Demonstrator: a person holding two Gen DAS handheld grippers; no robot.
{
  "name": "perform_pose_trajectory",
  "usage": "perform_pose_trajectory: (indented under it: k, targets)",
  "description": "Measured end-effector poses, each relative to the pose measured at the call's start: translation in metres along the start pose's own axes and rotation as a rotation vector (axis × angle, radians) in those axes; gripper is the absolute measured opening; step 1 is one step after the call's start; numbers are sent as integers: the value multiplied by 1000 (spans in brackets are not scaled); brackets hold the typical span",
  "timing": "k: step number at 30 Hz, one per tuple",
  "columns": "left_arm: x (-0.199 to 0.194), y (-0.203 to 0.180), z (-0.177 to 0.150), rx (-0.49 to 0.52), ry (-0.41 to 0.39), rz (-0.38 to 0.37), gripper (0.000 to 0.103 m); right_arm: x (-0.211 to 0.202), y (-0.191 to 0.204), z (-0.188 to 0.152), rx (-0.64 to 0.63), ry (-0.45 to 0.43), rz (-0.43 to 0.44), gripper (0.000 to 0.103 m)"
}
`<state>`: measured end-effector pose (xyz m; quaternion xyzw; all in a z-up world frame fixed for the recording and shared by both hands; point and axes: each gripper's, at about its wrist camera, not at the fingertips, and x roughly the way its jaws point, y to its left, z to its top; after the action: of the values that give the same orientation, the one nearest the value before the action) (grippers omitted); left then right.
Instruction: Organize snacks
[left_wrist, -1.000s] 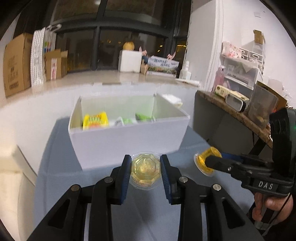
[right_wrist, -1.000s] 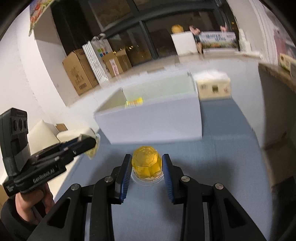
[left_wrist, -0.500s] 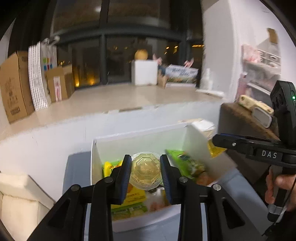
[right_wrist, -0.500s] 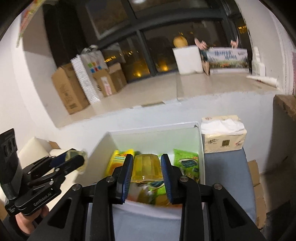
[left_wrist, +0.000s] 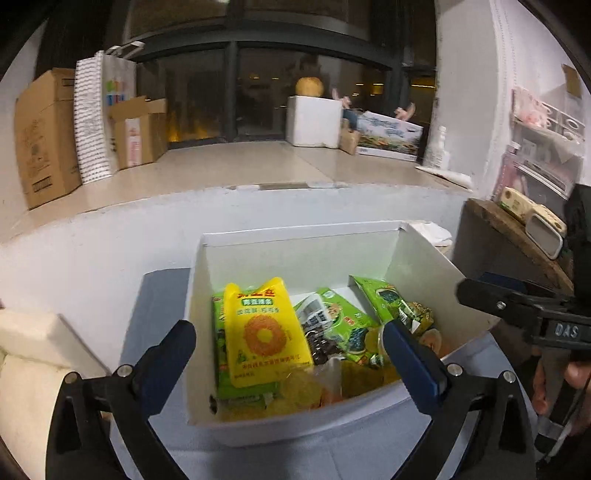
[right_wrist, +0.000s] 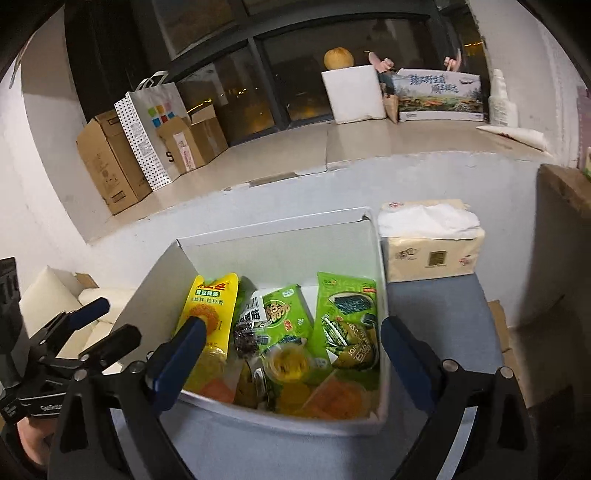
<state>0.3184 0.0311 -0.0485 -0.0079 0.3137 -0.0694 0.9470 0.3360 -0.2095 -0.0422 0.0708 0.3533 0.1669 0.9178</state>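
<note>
**Both claws spread wide and empty over the snack box**

Left claw (left_wrist: 288, 347) stands wide open with nothing between its blue pads, poised above the near edge of the white box (left_wrist: 295, 243). The right claw (right_wrist: 291, 347) is just as wide apart and just as empty, held over the same box from a little further right. That spread, directly above the open top, reads as a release posture: anything let go here would fall inside, not onto the blue worktop (right_wrist: 443, 314).

Inside the box the snacks lie in a loose heap. A yellow pouch (left_wrist: 264, 328) leans on the left, green seaweed packs (right_wrist: 347, 314) lie to the right, and a dark packet sits between them. A clear jelly cup (right_wrist: 286, 363) rests lower down, near the front wall, among orange and yellow pieces too blurred to name.

Beyond the box's far right corner a tissue pack (right_wrist: 428, 251) sits just beside it. Cardboard boxes (right_wrist: 110, 162) line the far ledge.

My guess is the box serves as the collecting point.
</note>
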Motion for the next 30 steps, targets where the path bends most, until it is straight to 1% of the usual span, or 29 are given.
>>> perform_pose_trajectory:
  k: [3,5,7,9,10,12,14,16,17,19,21,23,25,27,30]
  targets:
    - [-10,-1,-2,-21,8,51,103,-10,6,-6,-37,-6,-40,98]
    - [-20,-3,-5,-25,-3,81,103,-17,9,-8,-56,-13,-63,98]
    - [-33,-5,-9,-30,-19,111,103,-30,16,-11,-81,-27,-117,98]
    - [-50,-10,-13,-24,-42,151,103,-43,25,-14,-136,-58,-169,98]
    - [-56,-12,-15,-18,-53,162,103,-52,31,-16,-170,-75,-211,98]
    - [-73,-15,-19,-17,-83,164,103,-67,39,-20,-193,-93,-231,98]
    - [-91,-18,-23,-28,-85,147,103,-88,45,-27,-187,-107,-222,98]
    - [-108,-24,-29,-18,-87,128,103,-106,48,-36,-170,-119,-218,98]
    - [-118,-28,-32,-7,-95,129,103,-113,50,-41,-162,-117,-206,98]
    - [-141,-37,-41,11,-100,138,103,-129,54,-53,-162,-99,-155,98]
    - [-158,-43,-49,9,-92,141,103,-143,61,-64,-171,-106,-154,98]
    - [-174,-47,-56,-5,-90,122,103,-157,67,-74,-173,-116,-156,98]
    - [-193,-50,-65,-24,-96,111,103,-174,73,-84,-171,-133,-133,98]
    - [-206,-53,-75,-25,-83,121,103,-190,77,-93,-172,-141,-140,102]
    - [-227,-57,-89,-32,-80,119,103,-214,79,-105,-157,-172,-127,103]
